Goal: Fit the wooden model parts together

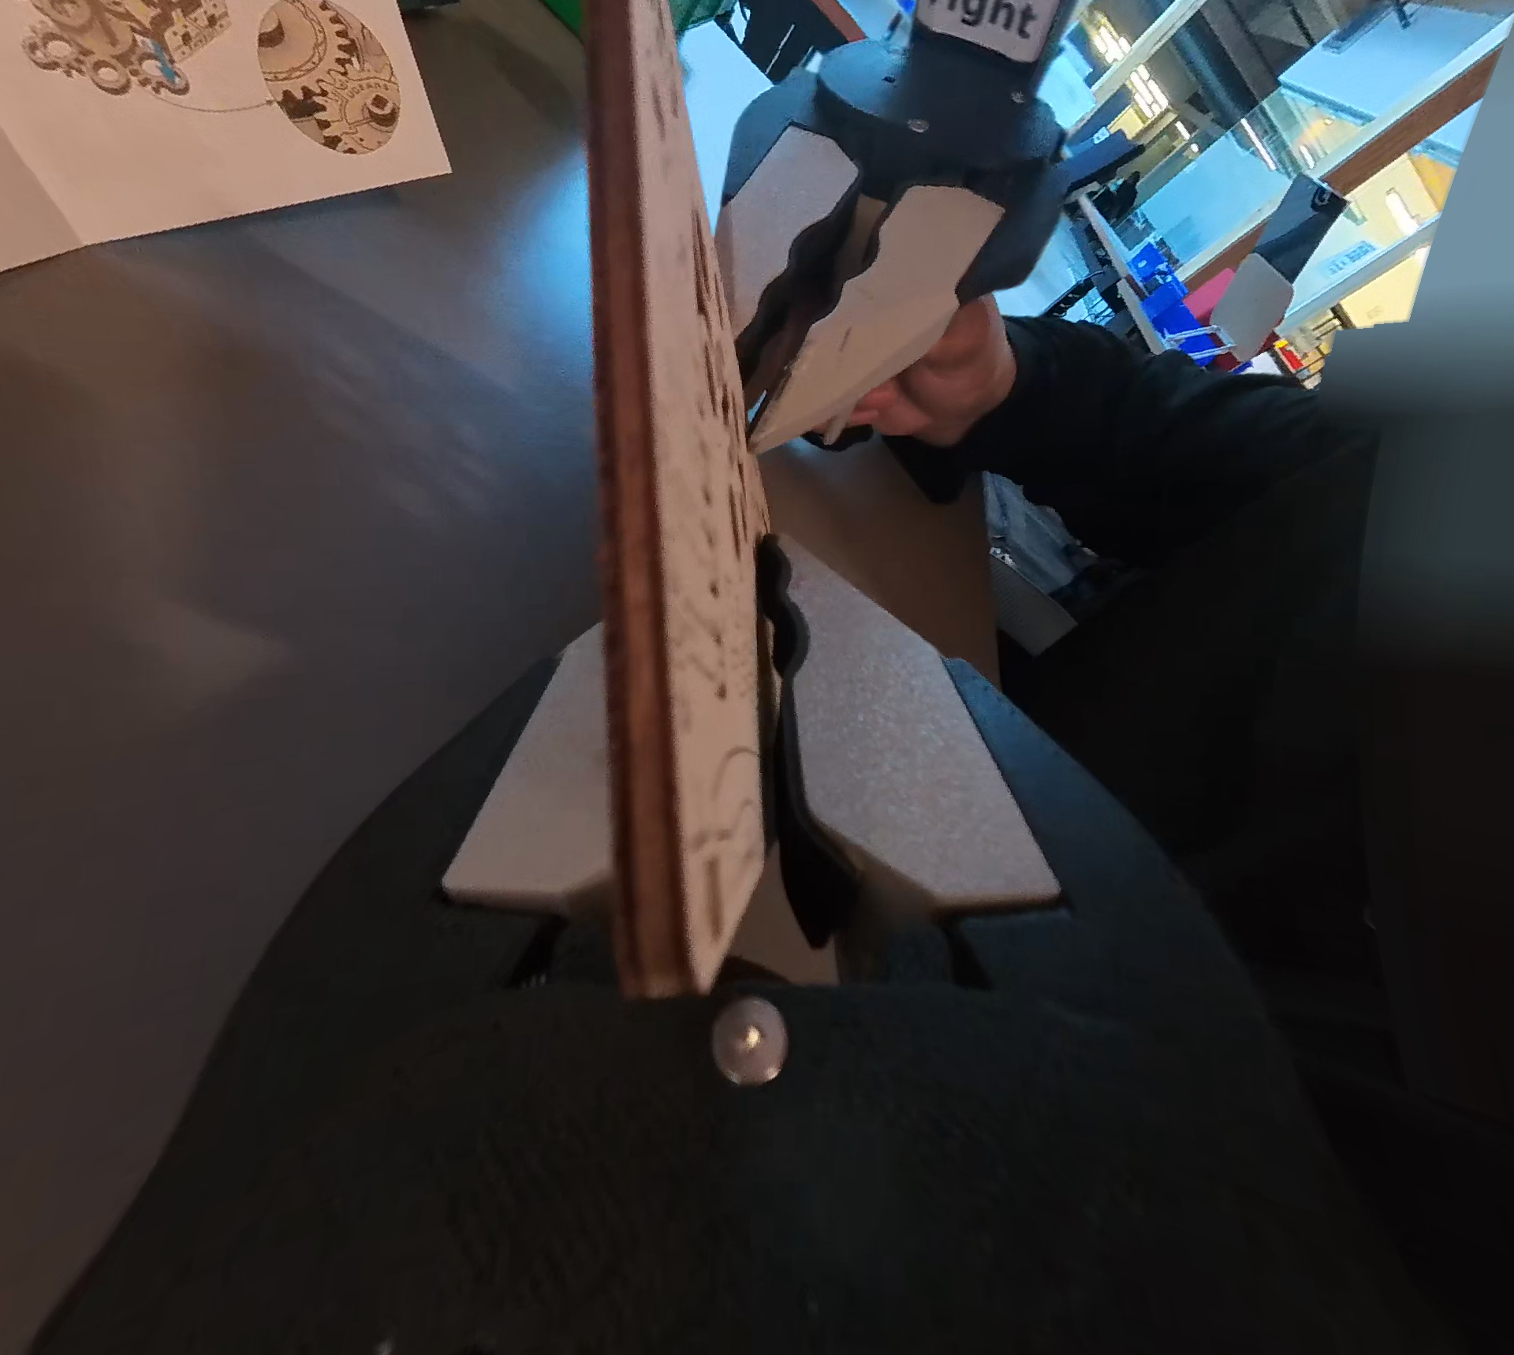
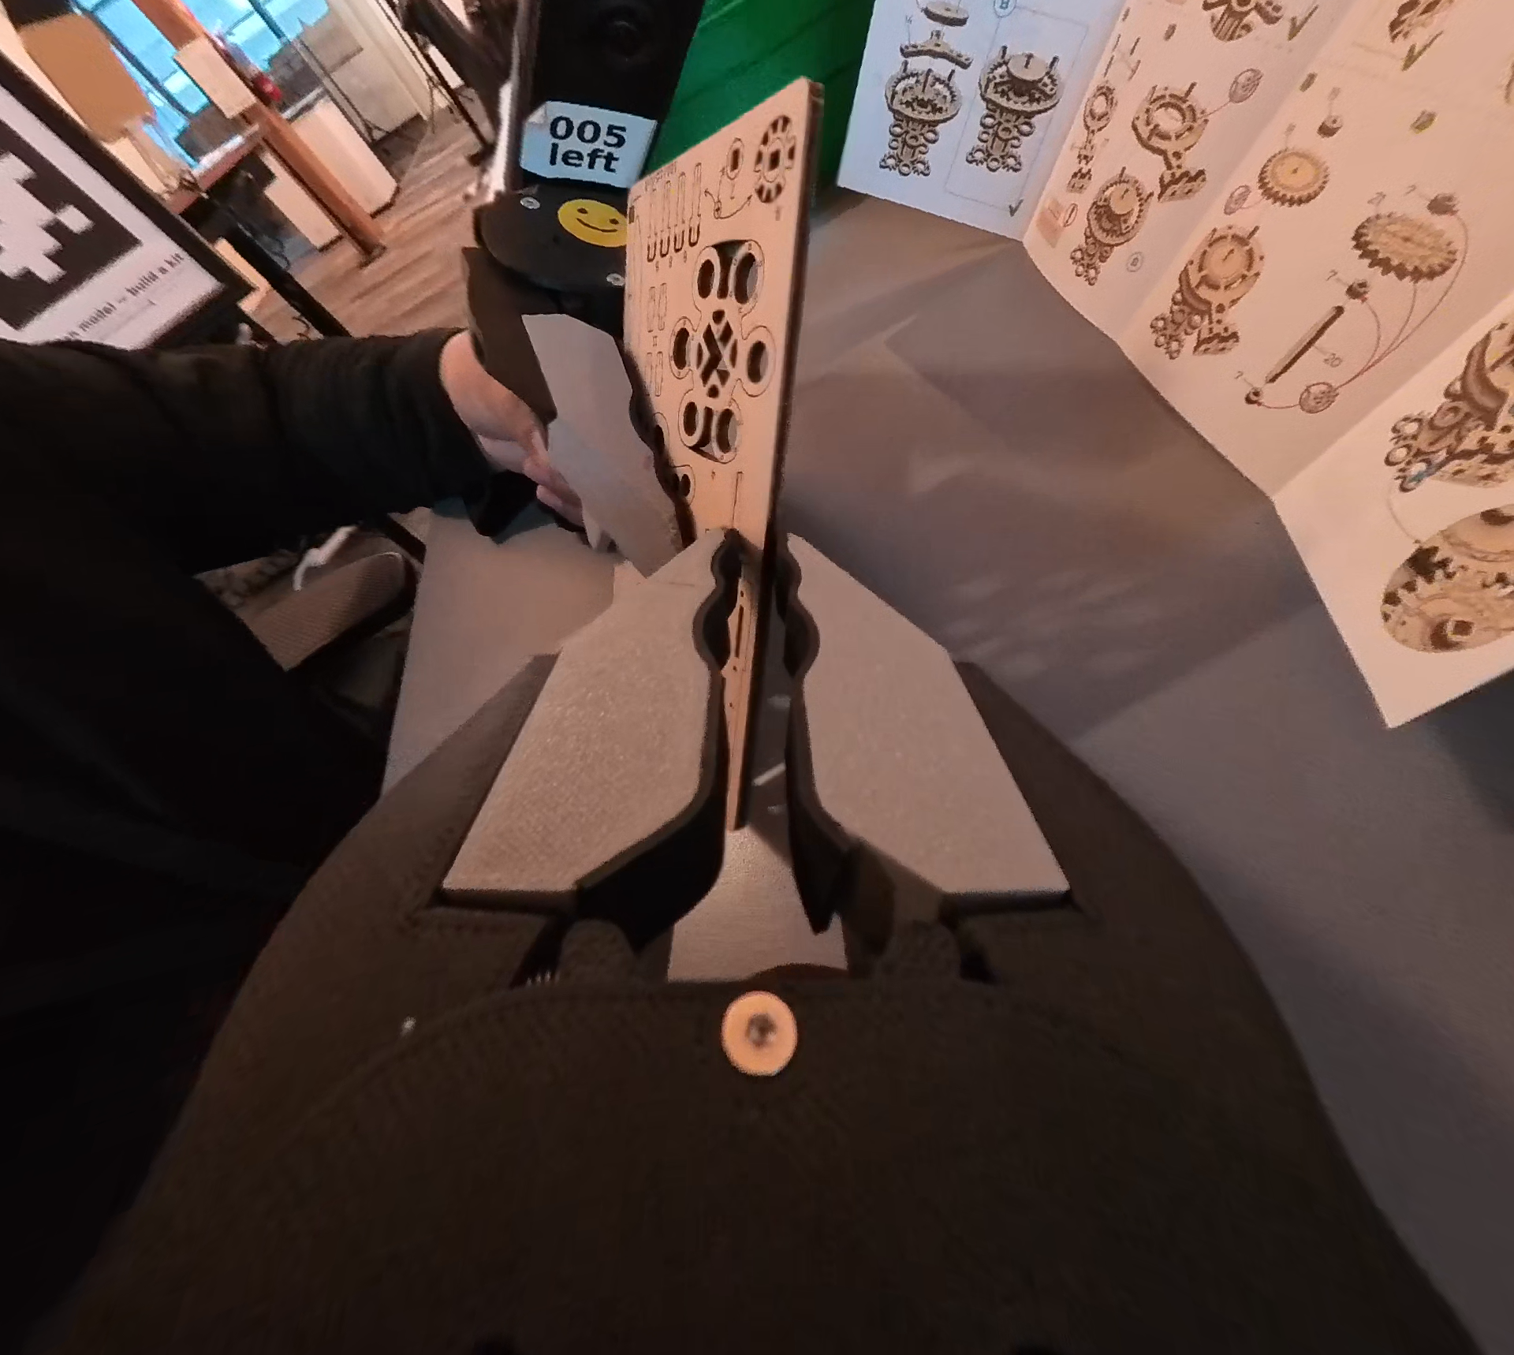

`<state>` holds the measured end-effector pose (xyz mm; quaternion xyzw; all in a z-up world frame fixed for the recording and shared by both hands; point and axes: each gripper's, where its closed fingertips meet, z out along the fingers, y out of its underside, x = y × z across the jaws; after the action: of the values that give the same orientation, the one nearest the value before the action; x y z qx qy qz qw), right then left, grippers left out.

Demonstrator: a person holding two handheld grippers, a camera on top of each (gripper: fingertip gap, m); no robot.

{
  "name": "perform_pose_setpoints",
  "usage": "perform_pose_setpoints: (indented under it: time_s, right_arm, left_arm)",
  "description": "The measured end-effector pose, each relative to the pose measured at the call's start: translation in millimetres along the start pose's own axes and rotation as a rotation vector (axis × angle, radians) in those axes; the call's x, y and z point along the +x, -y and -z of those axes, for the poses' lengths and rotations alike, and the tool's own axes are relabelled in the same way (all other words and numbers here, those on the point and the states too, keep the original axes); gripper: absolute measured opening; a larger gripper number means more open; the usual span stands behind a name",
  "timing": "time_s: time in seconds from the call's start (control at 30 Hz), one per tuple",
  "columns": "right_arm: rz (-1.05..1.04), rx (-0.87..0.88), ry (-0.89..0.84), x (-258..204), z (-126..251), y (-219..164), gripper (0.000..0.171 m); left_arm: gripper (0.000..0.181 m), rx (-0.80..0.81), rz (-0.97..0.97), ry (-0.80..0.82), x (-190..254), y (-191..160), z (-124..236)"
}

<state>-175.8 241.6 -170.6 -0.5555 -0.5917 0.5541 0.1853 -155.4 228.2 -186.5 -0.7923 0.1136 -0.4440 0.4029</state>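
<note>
A thin wooden sheet of laser-cut model parts (image 1: 680, 496) stands on edge above the grey table. My left gripper (image 1: 696, 578) is shut on it, with the sheet deep between its fingers. In the right wrist view the sheet (image 2: 721, 332) shows several round cut-outs. My right gripper (image 2: 758, 541) is closed around the sheet's near edge, its pads on both faces. In the left wrist view the right gripper (image 1: 758, 431) meets the sheet's far edge. In the right wrist view the left gripper (image 2: 623, 496) holds the sheet from the left.
A folded paper instruction sheet (image 2: 1229, 209) stands on the grey table (image 2: 1065, 578) to the right; it also shows in the left wrist view (image 1: 205, 45). A green box (image 2: 786, 4) sits behind. A person's black sleeve (image 2: 246, 455) is at left. Less than 4 cm separates the two grippers' tips.
</note>
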Motion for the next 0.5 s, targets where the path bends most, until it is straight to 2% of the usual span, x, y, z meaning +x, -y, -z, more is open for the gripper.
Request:
perform_pose_setpoints:
  time_s: [0.3,0.5]
  right_arm:
    - [0.123,-0.056,-0.155,5.0,-2.3,-3.0,0.005]
    - [0.126,-0.015,-0.147,5.5,-2.8,3.4,0.005]
  left_arm:
    - [0.001,-0.003,0.017,0.021,-3.5,-1.0,0.2]
    - [0.000,0.026,0.030,0.008,-4.4,3.8,2.0]
